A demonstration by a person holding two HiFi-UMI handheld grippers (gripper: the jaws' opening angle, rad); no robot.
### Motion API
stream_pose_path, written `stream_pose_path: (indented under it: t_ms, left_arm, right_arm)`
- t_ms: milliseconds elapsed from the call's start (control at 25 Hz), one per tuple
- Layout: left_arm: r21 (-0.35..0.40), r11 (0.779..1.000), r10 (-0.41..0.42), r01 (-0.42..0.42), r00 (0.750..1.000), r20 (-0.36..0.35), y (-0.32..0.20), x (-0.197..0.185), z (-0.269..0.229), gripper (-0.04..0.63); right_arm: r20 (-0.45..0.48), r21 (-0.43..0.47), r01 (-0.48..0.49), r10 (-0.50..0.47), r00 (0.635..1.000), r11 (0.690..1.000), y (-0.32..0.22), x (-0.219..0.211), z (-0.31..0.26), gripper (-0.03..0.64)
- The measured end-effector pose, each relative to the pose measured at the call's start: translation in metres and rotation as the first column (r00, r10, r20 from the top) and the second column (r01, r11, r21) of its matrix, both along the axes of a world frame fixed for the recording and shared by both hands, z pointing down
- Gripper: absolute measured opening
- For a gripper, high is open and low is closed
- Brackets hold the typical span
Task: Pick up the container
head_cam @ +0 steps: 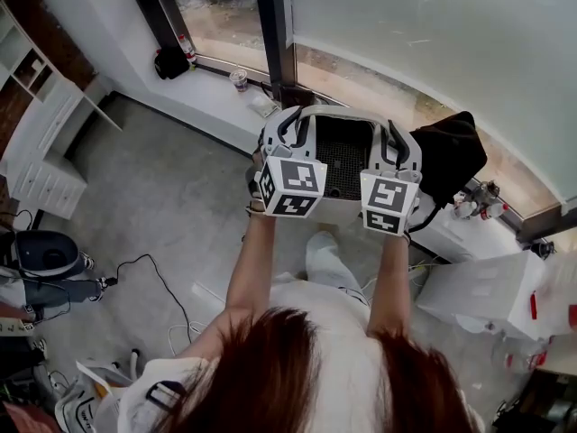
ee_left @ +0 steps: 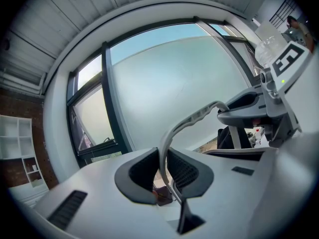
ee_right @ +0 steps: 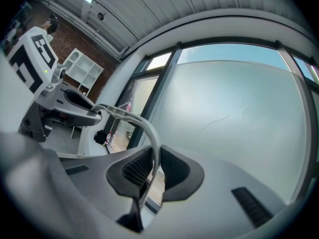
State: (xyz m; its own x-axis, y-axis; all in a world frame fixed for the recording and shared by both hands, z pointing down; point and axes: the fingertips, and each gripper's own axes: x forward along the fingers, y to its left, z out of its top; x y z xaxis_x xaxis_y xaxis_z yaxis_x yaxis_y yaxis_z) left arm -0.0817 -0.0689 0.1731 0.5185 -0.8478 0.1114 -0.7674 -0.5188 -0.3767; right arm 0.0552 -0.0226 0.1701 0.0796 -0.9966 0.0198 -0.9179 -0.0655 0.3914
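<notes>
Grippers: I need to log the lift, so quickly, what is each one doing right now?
Left gripper: closed, holding the container.
Right gripper: closed, holding the same container.

White sill [head_cam: 209, 96] with cup [head_cam: 239, 79], perhaps a bag [head_cam: 169, 62]

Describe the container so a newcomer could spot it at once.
Look below the big window, by the white sill. The container is a pale grey tub with dark mesh inside, clamped by the left hand-held gripper and the right hand-held gripper, unlike the black bag beside it.
</notes>
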Motion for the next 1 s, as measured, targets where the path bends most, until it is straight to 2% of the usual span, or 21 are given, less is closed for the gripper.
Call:
stream_pose_path:
  t_ms: [680,1000]
  left_arm:
    - [0.037,0.999,0.002,-0.002,1.0,-0.003,0.022,-0.016,-0.034,0.067]
    - [0.053,0.997,-0.049,0.05,0.998,-0.029,0.034,-0.006,-0.054,0.067]
  right_arm:
    - [-0.002,0.037,0.045,-0.045,0.999,0.998,0.019,-0.016,-0.031,0.061]
    - [0.002,0.058,0.098,-0.099,0.995,0.993,0.025,-0.005,-0.052,0.061]
